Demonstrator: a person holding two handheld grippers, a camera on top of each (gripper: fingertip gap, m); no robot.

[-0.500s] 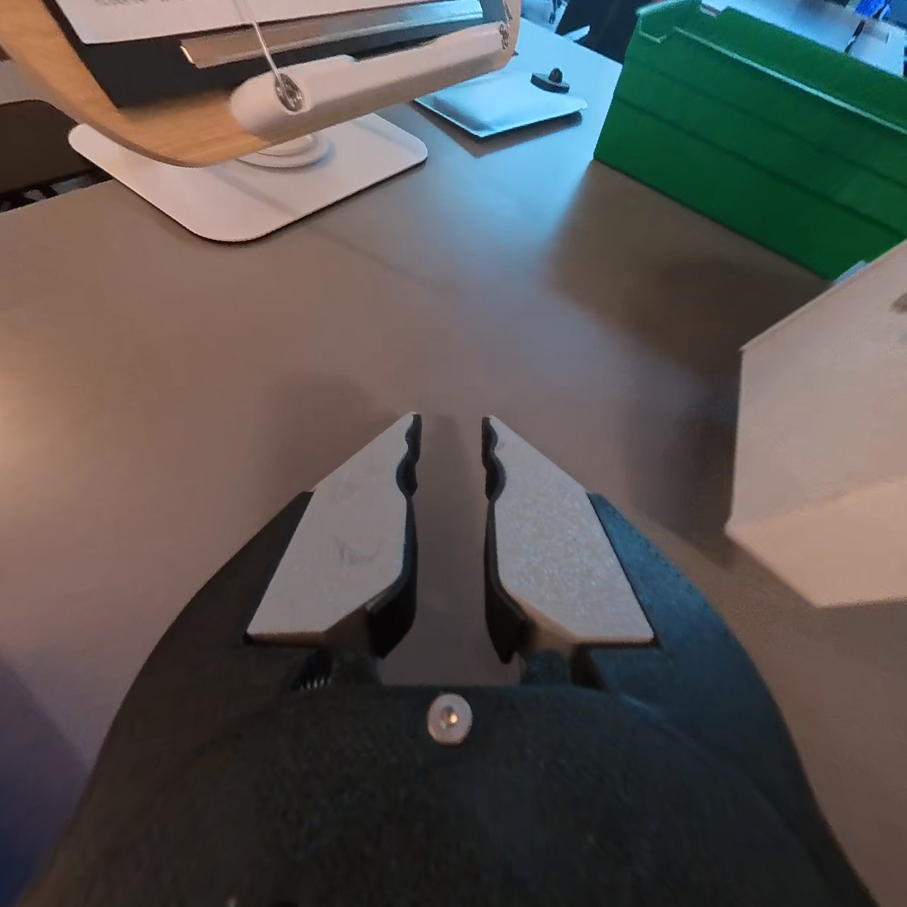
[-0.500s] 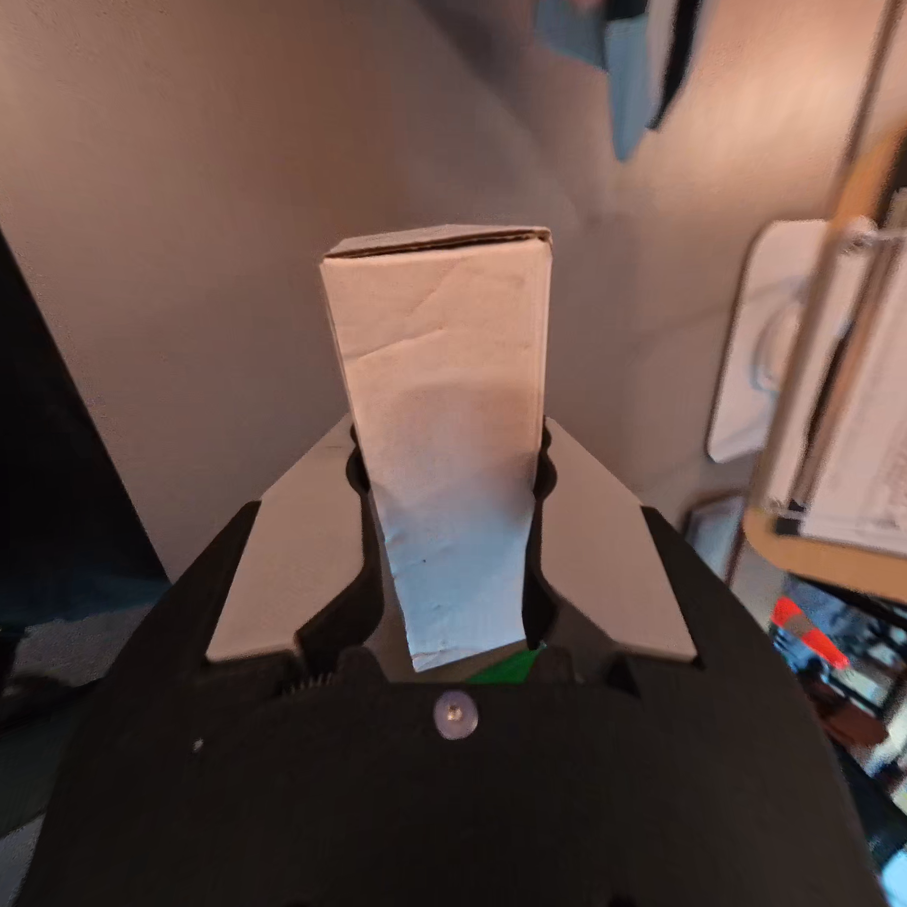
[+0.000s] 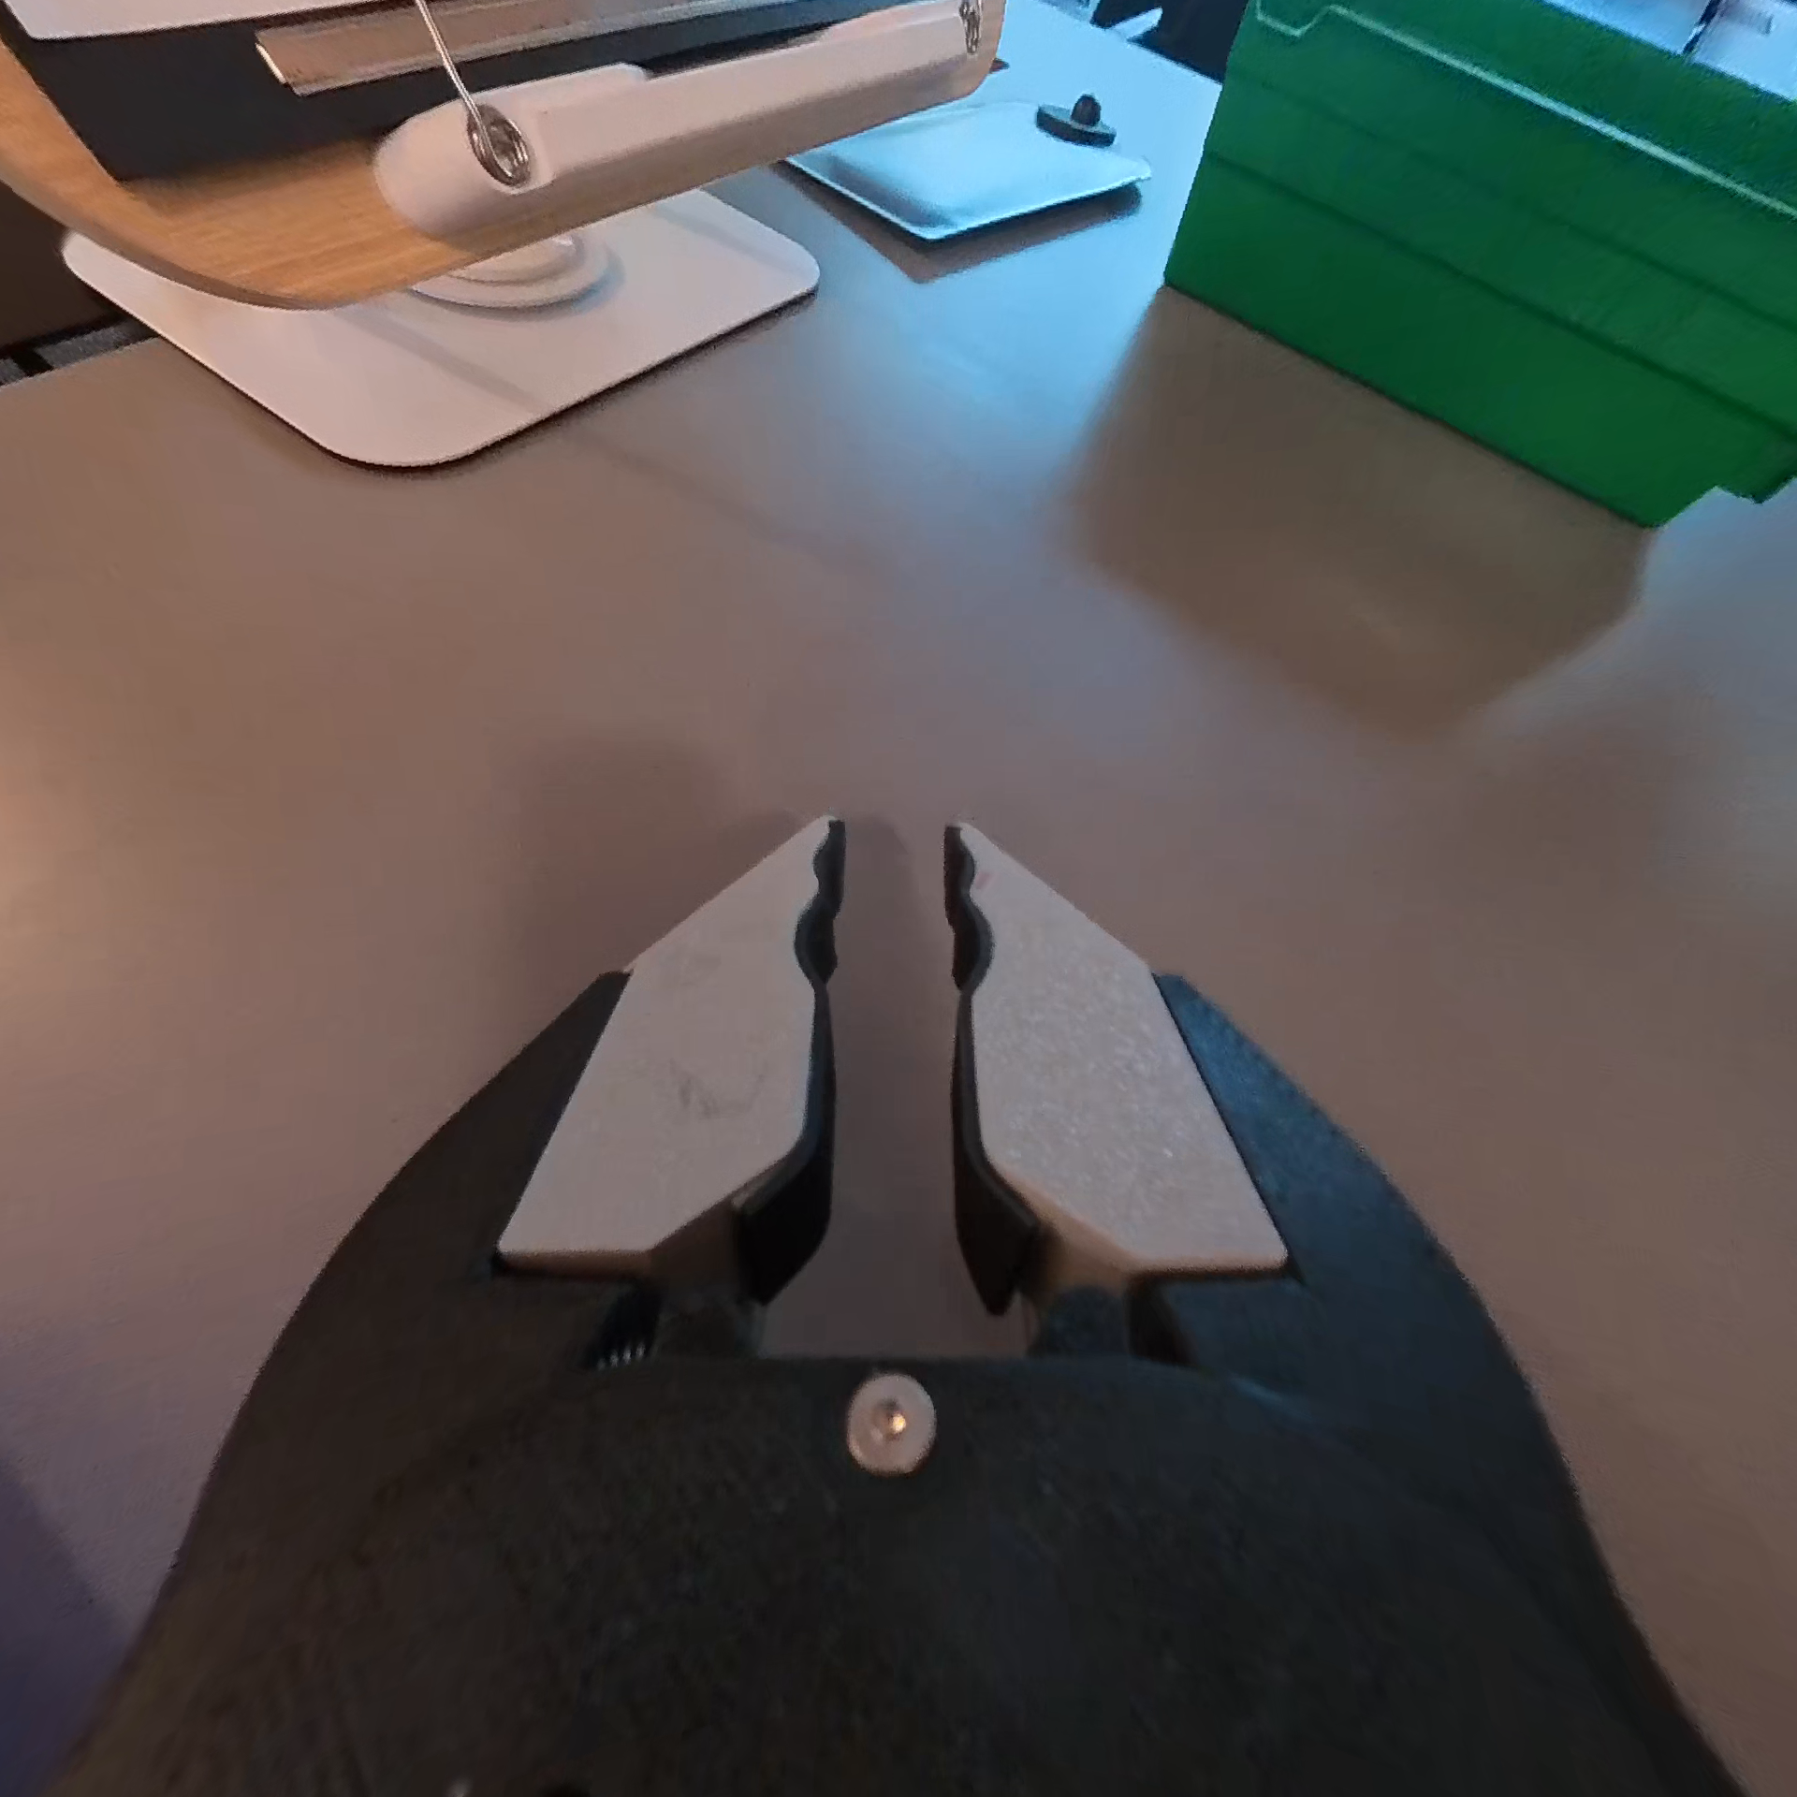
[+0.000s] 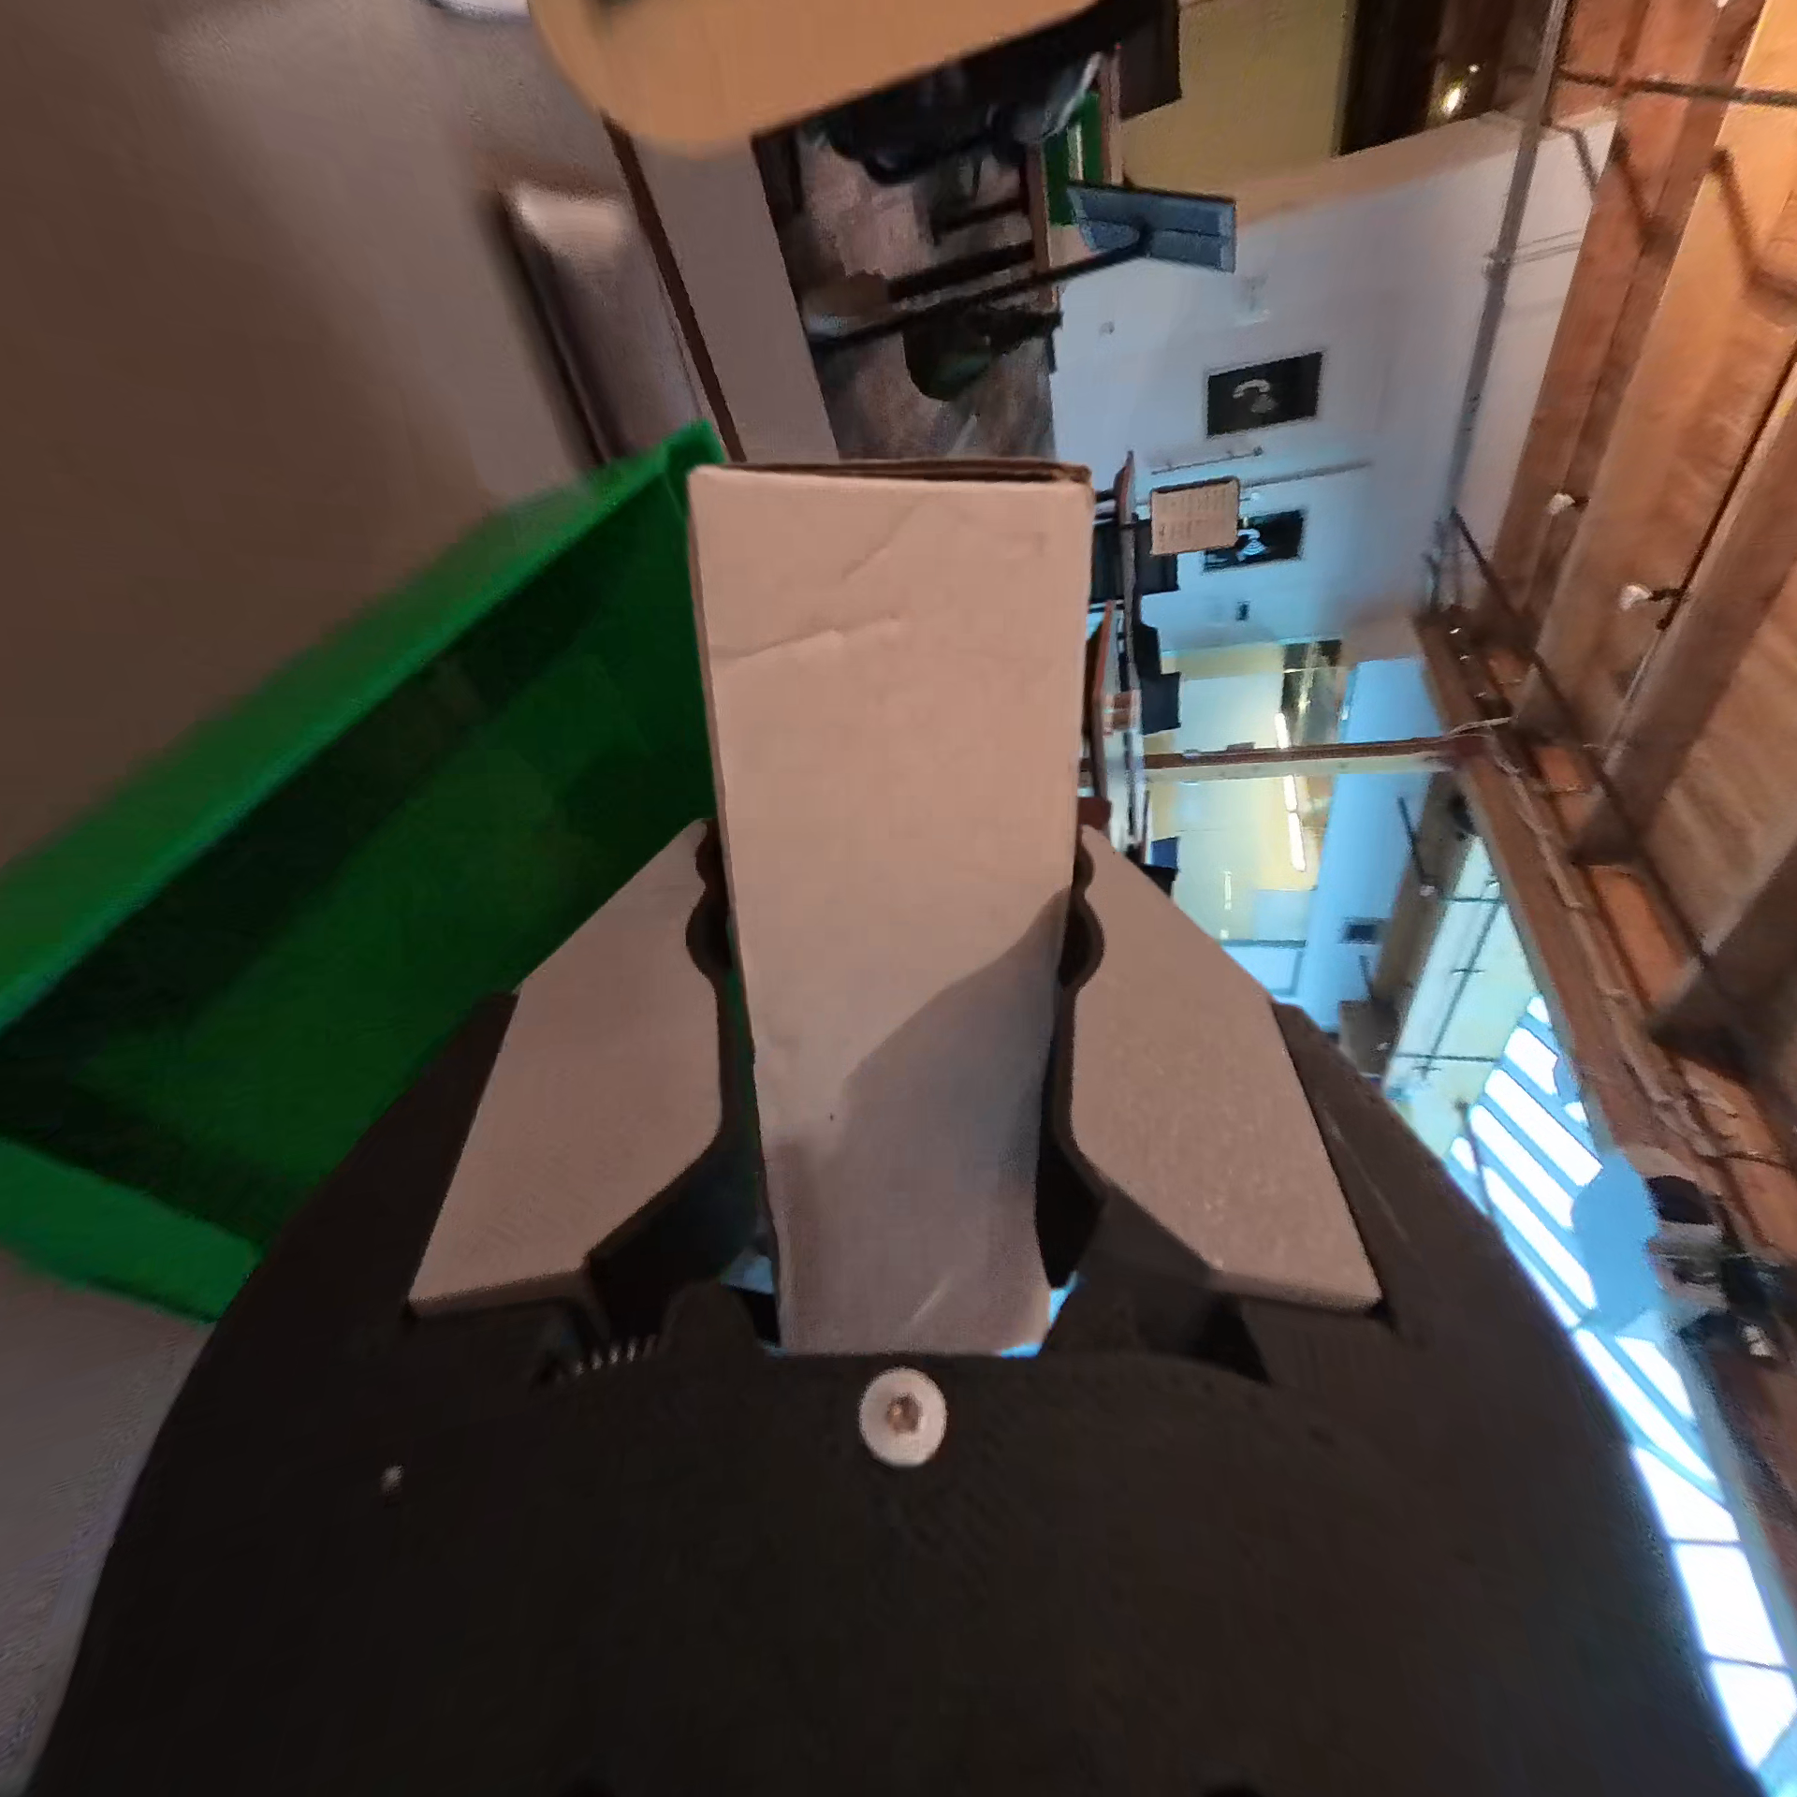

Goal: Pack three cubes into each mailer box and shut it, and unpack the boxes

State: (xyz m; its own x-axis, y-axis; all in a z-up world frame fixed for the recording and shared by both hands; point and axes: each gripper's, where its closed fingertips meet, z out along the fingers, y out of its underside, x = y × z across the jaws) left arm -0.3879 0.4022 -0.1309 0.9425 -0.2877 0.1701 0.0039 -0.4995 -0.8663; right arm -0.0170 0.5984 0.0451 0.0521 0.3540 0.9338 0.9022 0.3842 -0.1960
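Left tool (image 3: pixel 893 827) hovers low over the bare grey tabletop (image 3: pixel 486 681), its fingers a narrow gap apart with nothing between them. Ahead to its left stands a white stand (image 3: pixel 438 340) carrying a wooden-edged board, farther back lies a flat grey pad (image 3: pixel 972 180), and a green bin (image 3: pixel 1507 253) sits at the far right. Right tool (image 4: pixel 890 856) is clamped on a white mailer box (image 4: pixel 890 778), closed and lifted off the tabletop, the view rolled sideways, with the green bin just beside it.
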